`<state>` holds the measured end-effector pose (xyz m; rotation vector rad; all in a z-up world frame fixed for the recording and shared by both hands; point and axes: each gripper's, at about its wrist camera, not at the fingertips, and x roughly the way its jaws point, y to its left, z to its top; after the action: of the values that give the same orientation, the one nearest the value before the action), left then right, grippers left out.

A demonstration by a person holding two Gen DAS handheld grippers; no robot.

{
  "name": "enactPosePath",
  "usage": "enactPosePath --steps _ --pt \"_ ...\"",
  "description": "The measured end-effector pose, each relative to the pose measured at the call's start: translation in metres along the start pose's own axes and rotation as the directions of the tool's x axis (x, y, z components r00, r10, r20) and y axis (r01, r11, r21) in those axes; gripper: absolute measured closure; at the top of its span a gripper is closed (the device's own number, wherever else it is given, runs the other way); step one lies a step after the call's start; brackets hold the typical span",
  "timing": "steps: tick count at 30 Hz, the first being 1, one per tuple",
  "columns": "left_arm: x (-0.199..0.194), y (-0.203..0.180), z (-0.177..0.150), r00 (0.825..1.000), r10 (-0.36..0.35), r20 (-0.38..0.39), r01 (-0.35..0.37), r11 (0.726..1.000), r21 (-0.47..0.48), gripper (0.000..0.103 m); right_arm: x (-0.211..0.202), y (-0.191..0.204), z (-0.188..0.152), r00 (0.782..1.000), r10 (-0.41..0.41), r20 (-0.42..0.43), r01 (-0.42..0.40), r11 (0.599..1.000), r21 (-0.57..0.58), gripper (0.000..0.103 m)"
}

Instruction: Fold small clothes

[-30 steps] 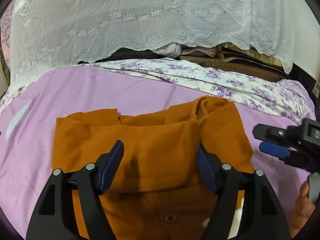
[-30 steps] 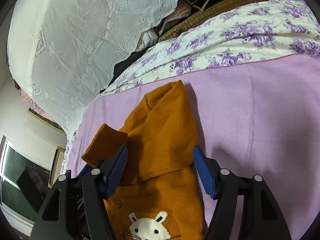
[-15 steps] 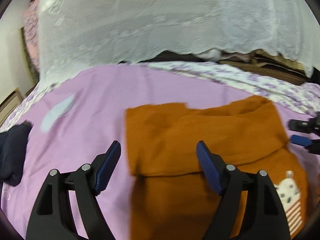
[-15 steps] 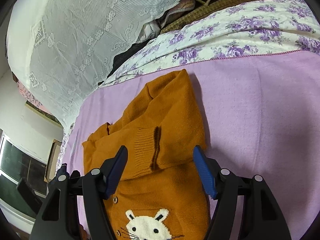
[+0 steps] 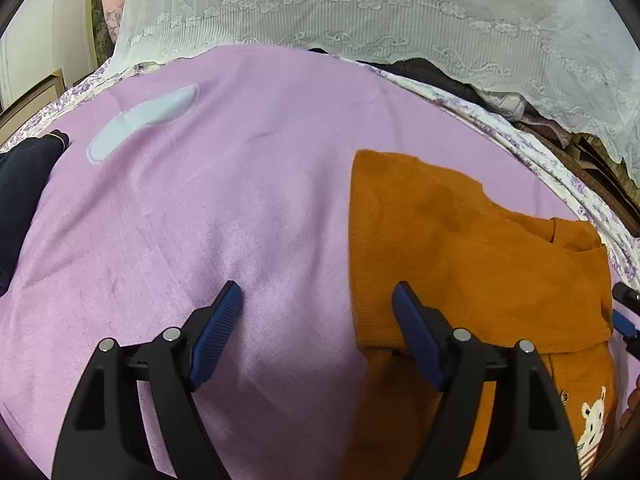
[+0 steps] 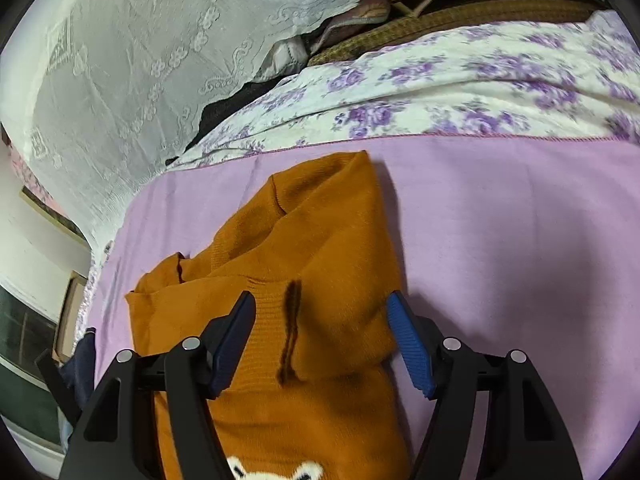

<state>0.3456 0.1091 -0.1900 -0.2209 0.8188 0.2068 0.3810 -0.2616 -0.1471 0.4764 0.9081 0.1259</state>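
A: Where is the orange sweater (image 5: 460, 248) now?

B: It lies flat on the lilac blanket (image 5: 224, 208), partly folded, sleeves laid across the body. In the left wrist view it is at about three o'clock.

A: And the left gripper (image 5: 316, 300)?

B: Its jaws stand apart over the blanket, nothing between them. One blue pad is just above the sweater's edge.

A: The right gripper (image 6: 320, 308)?

B: Also apart, over the folded sleeves, not pressing. A dark garment (image 5: 20, 184) lies at nine o'clock.

My left gripper (image 5: 316, 334) gapes empty over the purple blanket (image 5: 224, 208); the orange sweater (image 5: 460, 264) lies at three o'clock.
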Motion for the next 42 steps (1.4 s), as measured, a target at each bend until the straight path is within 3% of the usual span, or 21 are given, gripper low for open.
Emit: enactPosePath --steps 7,9,11,13,16,22,26,27,28,33,37,38,42 --pt "0.000 -0.005 -0.004 1.000 0.024 0.010 -0.024 0.999 0.027 0.025 0.007 0.015 0.004 1.000 0.024 0.005 -0.024 0.998 -0.050 0.036" --pt "0.001 -0.004 -0.003 1.000 0.019 0.006 -0.019 1.000 0.023 0.025 0.008 0.014 0.004 1.000 -0.017 0.007 0.018 0.998 -0.060 0.050" --pt "0.001 -0.004 -0.003 1.000 0.019 0.006 -0.019 1.000 0.023 0.024 -0.005 0.010 0.006 0.999 -0.016 0.035 0.018 0.998 -0.056 0.053" --pt "0.002 -0.005 -0.003 1.000 0.021 0.003 -0.021 0.999 0.026 0.023 -0.022 0.005 0.009 0.998 0.019 0.059 -0.017 0.999 -0.036 0.052" --pt "0.002 -0.007 -0.004 1.000 0.029 0.002 -0.029 0.999 0.033 0.023 -0.014 0.007 0.008 0.995 0.097 -0.006 -0.097 0.995 -0.018 0.053" --pt "0.001 -0.005 -0.003 1.000 0.024 0.003 -0.024 0.999 0.024 0.022 0.016 0.018 0.001 0.999 0.018 -0.042 -0.021 0.997 -0.069 0.054" --pt "0.001 -0.005 -0.003 1.000 0.023 0.003 -0.023 1.000 0.021 0.022 0.021 0.024 0.003 1.000 -0.007 -0.028 0.004 0.993 -0.120 0.071" --pt "0.000 -0.005 -0.004 1.000 0.023 0.005 -0.023 1.000 0.019 0.022 0.022 0.029 0.003 1.000 -0.010 -0.024 0.006 0.989 -0.149 0.080" --pt "0.000 -0.004 -0.004 1.000 0.028 0.009 -0.028 0.999 0.018 0.022 0.022 0.036 0.002 1.000 0.006 -0.024 -0.011 0.983 -0.181 0.099" --pt "-0.006 -0.001 -0.006 0.998 0.046 0.032 -0.046 0.999 0.004 0.022 0.002 0.048 0.004 0.995 0.005 0.099 0.020 0.968 -0.252 0.099" --pt "-0.003 -0.004 -0.006 0.998 0.057 0.020 -0.057 0.998 0.018 0.022 0.020 0.020 0.009 0.992 -0.103 0.079 0.116 0.976 -0.186 0.103" --pt "-0.004 -0.004 -0.005 0.998 0.055 0.019 -0.055 0.998 0.017 0.022 0.028 0.009 0.009 0.997 -0.075 0.036 0.079 0.986 -0.148 0.103" --pt "-0.015 -0.002 0.003 0.999 0.026 0.047 -0.025 1.000 -0.008 0.023 0.003 0.015 0.012 0.995 0.006 0.100 0.007 0.991 -0.131 0.103"
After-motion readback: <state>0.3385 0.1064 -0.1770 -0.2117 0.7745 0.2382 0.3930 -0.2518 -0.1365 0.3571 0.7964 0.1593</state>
